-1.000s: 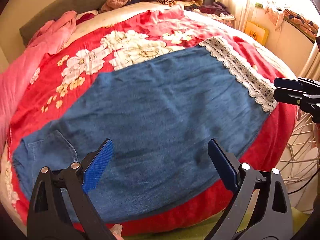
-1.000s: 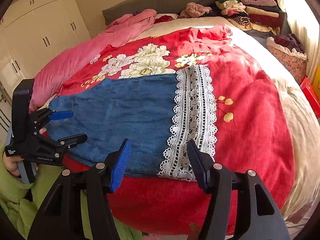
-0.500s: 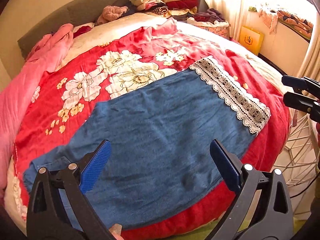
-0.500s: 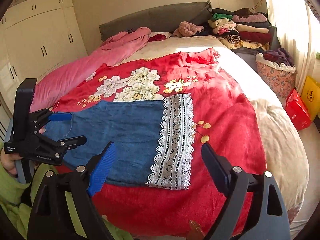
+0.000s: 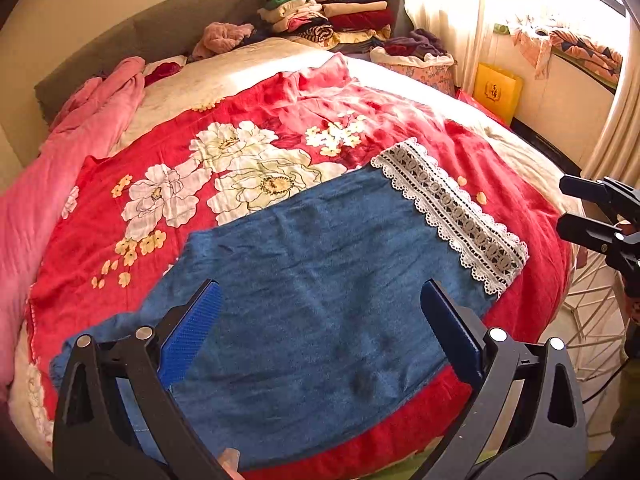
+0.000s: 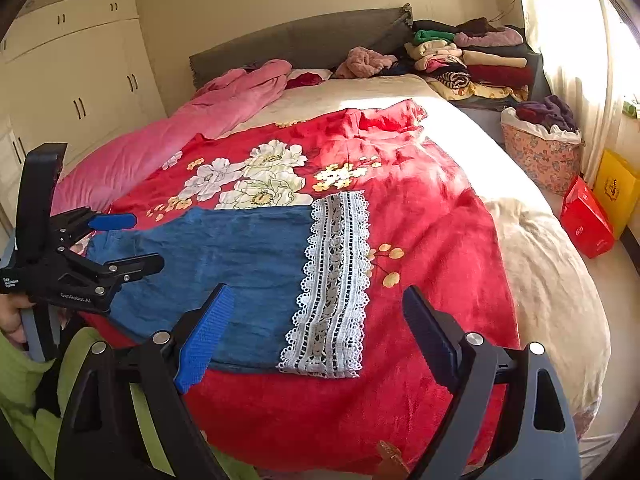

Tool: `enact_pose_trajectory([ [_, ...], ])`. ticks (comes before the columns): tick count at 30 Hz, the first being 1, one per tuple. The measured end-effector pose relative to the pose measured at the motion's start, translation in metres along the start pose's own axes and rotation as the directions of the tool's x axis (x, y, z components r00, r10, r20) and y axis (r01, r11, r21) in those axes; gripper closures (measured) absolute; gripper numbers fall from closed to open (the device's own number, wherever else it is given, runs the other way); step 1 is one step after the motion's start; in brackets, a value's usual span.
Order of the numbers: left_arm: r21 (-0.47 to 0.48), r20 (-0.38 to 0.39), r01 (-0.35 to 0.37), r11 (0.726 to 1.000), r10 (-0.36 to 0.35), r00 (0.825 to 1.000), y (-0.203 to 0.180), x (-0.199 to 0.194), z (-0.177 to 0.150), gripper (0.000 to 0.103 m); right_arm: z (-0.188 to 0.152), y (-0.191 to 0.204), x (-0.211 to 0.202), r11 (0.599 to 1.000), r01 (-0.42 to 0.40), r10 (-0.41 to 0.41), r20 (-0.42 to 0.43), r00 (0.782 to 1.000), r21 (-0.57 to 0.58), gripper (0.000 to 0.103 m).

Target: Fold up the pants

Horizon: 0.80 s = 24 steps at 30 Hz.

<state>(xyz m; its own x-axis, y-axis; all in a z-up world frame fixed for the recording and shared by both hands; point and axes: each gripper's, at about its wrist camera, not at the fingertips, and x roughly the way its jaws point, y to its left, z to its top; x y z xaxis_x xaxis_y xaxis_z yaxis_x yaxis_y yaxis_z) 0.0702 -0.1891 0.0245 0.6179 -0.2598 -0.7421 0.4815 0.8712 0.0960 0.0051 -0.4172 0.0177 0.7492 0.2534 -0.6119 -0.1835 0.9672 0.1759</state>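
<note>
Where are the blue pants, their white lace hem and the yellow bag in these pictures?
blue pants (image 5: 320,288): left wrist view, middle of the denim.
white lace hem (image 6: 334,280): right wrist view, middle of the lace band.
yellow bag (image 5: 497,92): left wrist view, its front face.

I saw the blue pants (image 5: 320,292) lying flat on the bed, their white lace hem (image 5: 452,216) spread out.

Support: bed (image 6: 552,280) with cream cover
On it: red floral blanket (image 5: 240,152), pink blanket (image 6: 192,128) along its left side
On the red blanket: blue pants (image 5: 320,280) with white lace hem (image 5: 452,212), lying flat
</note>
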Motion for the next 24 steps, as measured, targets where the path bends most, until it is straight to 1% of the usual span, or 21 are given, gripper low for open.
enact_pose_trajectory([
  [2, -0.007, 0.013, 0.003, 1.000, -0.003, 1.000, 0.002, -0.005, 0.002, 0.010, 0.000, -0.001, -0.001, 1.000, 0.004, -0.004, 0.003, 1.000, 0.001, 0.017],
  [6, -0.037, 0.064, 0.015, 0.999, -0.012, 0.998, 0.009, -0.017, 0.008, 0.010, -0.001, 0.000, -0.004, 1.000, 0.010, -0.010, 0.006, 1.000, 0.001, 0.017],
  [10, -0.058, 0.080, 0.010, 0.998, -0.005, 0.997, 0.018, -0.020, 0.014, 0.010, -0.002, -0.001, -0.002, 0.999, 0.030, -0.030, -0.008, 1.000, 0.011, 0.017],
  [14, -0.073, 0.079, 0.006, 0.997, 0.000, 0.997, 0.027, -0.016, 0.021, 0.010, -0.004, -0.004, 0.008, 0.999, 0.039, -0.038, -0.042, 0.998, 0.024, 0.017],
  [18, -0.085, 0.067, 0.013, 0.996, -0.007, 0.998, 0.033, -0.007, 0.028, 0.010, -0.005, 0.001, 0.017, 0.999, 0.040, -0.039, -0.070, 0.997, 0.012, 0.017],
  [24, -0.070, 0.044, 0.014, 0.997, -0.011, 0.999, 0.035, 0.013, 0.042, 0.010, -0.006, 0.005, 0.029, 0.999, 0.032, -0.032, -0.092, 0.995, -0.001, 0.017],
])
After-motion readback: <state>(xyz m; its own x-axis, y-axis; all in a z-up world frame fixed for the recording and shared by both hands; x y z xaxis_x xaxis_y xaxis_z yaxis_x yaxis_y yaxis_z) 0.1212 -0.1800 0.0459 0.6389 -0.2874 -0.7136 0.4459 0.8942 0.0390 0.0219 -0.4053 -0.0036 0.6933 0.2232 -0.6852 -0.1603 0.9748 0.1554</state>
